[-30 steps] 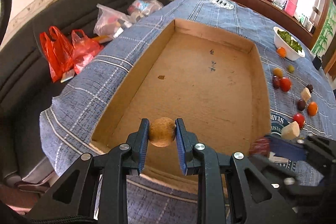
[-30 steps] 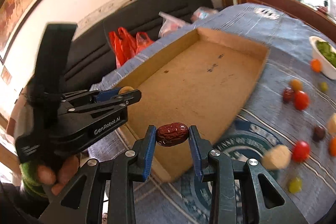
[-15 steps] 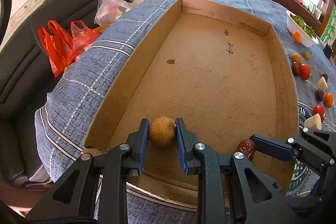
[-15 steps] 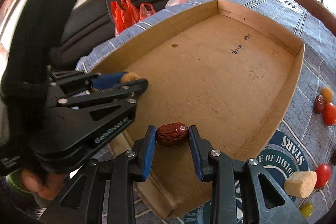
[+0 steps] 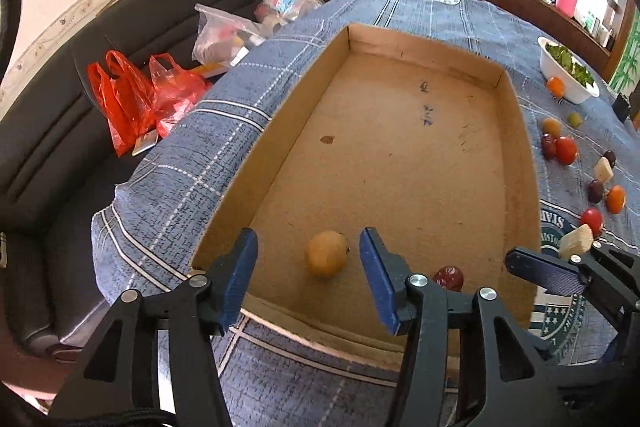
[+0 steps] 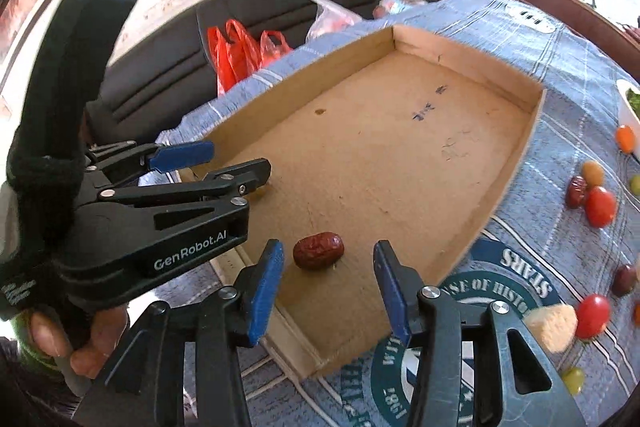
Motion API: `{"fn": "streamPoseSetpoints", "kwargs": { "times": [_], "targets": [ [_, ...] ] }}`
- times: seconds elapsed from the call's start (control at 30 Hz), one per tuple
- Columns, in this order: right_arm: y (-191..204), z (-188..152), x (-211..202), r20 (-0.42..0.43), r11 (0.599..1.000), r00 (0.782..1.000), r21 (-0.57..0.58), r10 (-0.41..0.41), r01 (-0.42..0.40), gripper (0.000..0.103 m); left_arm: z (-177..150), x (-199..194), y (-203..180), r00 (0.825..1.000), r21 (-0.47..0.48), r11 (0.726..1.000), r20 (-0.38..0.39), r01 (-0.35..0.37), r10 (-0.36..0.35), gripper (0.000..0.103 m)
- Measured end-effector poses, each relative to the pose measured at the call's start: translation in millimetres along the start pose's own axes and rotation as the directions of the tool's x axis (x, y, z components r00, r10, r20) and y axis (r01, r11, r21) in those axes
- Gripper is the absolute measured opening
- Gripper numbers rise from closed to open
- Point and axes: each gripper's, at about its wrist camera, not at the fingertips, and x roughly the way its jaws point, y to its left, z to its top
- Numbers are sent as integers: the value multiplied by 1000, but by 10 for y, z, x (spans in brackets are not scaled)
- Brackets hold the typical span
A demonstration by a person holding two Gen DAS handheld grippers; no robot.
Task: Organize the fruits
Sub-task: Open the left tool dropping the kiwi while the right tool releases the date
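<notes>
A shallow cardboard box [image 5: 516, 163] [image 6: 516, 163] lies on a blue tablecloth. A round tan fruit [image 5: 326, 254] rests on the box floor near its front edge, between the spread jaws of my left gripper [image 5: 308, 269], which is open and empty. A dark red date [image 6: 318, 250] [image 5: 449, 277] lies on the box floor just right of it, between the spread jaws of my right gripper [image 6: 328, 283], also open and empty. The left gripper also shows in the right wrist view [image 6: 236, 163], where it hides the tan fruit.
Several loose fruits, red tomatoes [image 5: 565, 150] [image 6: 600, 206], an orange one [image 5: 615, 199] and pale cubes [image 5: 575, 246] [image 6: 551, 321], lie on the cloth right of the box. A white bowl of greens [image 5: 567, 71] stands at the back right. Red plastic bags [image 5: 136, 99] lie on the black sofa at left.
Both grippers have opened and pulled back a little. The tan fruit and the red date have been let go and now lie on the box floor.
</notes>
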Motion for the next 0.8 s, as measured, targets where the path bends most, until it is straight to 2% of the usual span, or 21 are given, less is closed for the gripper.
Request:
{"fn": "streamPoseSetpoints", "kwargs": {
  "times": [0.33, 0.53, 0.8],
  "targets": [
    [-189, -287, -559, 77, 998, 997, 70, -1, -4, 49, -51, -165, -105, 1000, 4, 1000, 10, 26, -26, 52],
    [-412, -572, -868, 110, 990, 993, 139, -40, 25, 49, -82, -280, -230, 998, 16, 998, 18, 62, -62, 52],
    [-788, -935, -1177, 126, 962, 985, 259, -118, 83, 49, -153, -428, -583, 990, 75, 987, 17, 139, -140, 52]
  ]
}}
